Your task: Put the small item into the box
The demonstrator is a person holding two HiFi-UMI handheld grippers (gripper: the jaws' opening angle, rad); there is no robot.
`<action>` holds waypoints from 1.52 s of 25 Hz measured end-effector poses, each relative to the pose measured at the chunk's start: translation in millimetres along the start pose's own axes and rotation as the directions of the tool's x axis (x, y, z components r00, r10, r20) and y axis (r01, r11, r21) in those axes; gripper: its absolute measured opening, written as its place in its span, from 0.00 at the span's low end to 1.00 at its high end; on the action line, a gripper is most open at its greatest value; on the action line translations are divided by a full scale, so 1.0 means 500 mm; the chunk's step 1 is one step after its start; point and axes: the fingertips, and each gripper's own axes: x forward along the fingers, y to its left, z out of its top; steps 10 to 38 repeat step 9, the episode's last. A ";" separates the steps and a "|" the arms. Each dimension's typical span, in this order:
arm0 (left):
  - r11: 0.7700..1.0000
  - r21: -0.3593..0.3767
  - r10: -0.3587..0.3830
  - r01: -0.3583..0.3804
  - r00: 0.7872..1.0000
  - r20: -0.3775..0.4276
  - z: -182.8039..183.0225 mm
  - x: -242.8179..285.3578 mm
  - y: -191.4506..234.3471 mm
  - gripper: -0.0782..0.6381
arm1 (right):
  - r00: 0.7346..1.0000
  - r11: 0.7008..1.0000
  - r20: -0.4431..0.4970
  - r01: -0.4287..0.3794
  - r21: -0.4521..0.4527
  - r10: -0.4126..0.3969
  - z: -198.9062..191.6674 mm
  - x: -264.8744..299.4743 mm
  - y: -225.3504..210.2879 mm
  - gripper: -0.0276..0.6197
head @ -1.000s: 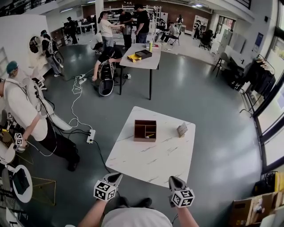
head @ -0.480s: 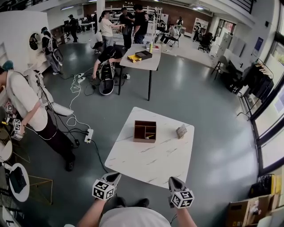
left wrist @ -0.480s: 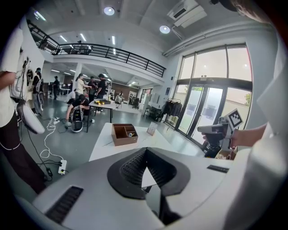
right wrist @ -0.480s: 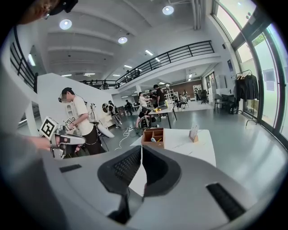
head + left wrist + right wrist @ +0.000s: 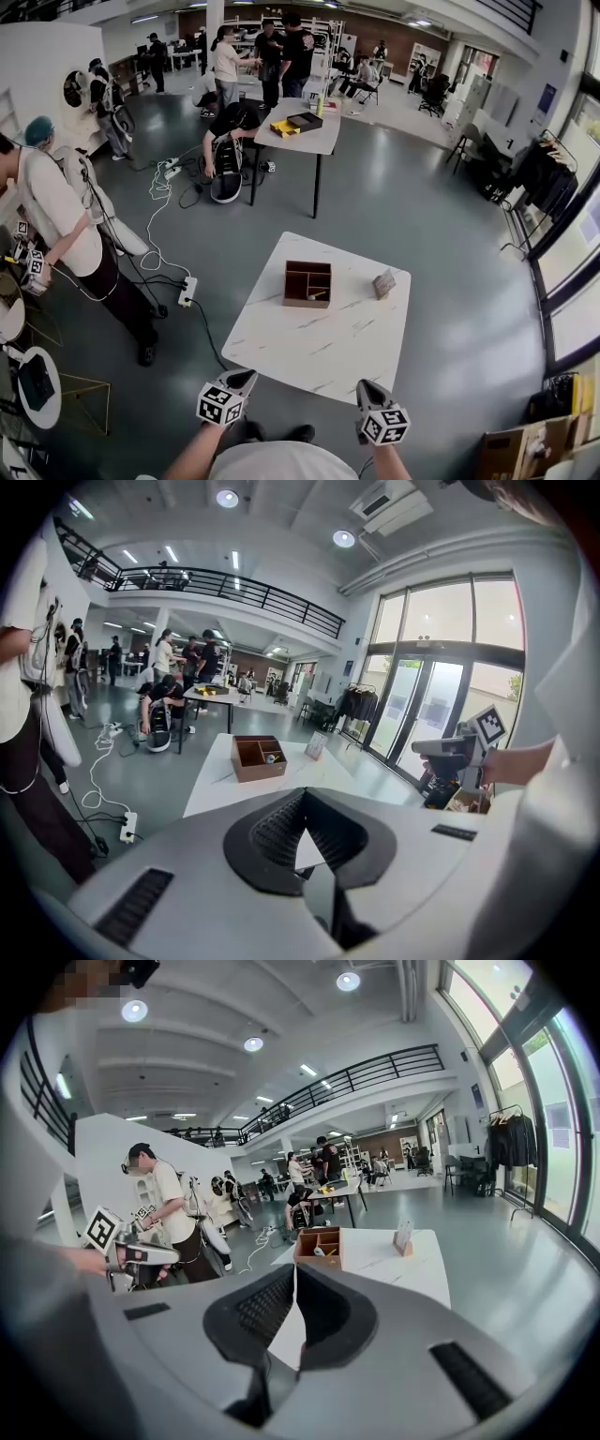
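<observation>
A brown wooden box (image 5: 307, 283) with compartments stands on the white marble table (image 5: 319, 342). A small yellowish item (image 5: 317, 294) lies in its front right compartment. The box (image 5: 258, 757) and the item (image 5: 272, 757) also show far ahead in the left gripper view, as do the box (image 5: 321, 1244) and item (image 5: 322, 1252) in the right gripper view. My left gripper (image 5: 247, 376) and right gripper (image 5: 366, 385) hover short of the table's near edge, well away from the box. Both are shut with nothing between the jaws.
A small card stand (image 5: 383, 283) sits right of the box. A person (image 5: 56, 234) stands at the left among cables and a power strip (image 5: 190, 290). A second table (image 5: 298, 127) with people around it is farther back. Cardboard boxes (image 5: 520, 448) sit at the lower right.
The head view has shifted a little, so the table sits slightly lower in it. Both grippers stay shut in about the same place. The person at the left has stepped slightly.
</observation>
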 end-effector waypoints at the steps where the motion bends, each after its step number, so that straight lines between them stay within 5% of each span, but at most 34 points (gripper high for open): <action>1: 1.000 -0.001 -0.001 0.001 1.000 -0.003 -0.001 0.000 0.001 0.13 | 1.000 1.000 -0.001 0.001 0.000 -0.001 -0.001 0.001 0.000 0.09; 38: 1.000 -0.007 -0.005 0.005 1.000 -0.019 -0.011 0.007 0.011 0.13 | 1.000 1.000 -0.002 0.007 0.007 -0.007 -0.003 0.006 -0.007 0.09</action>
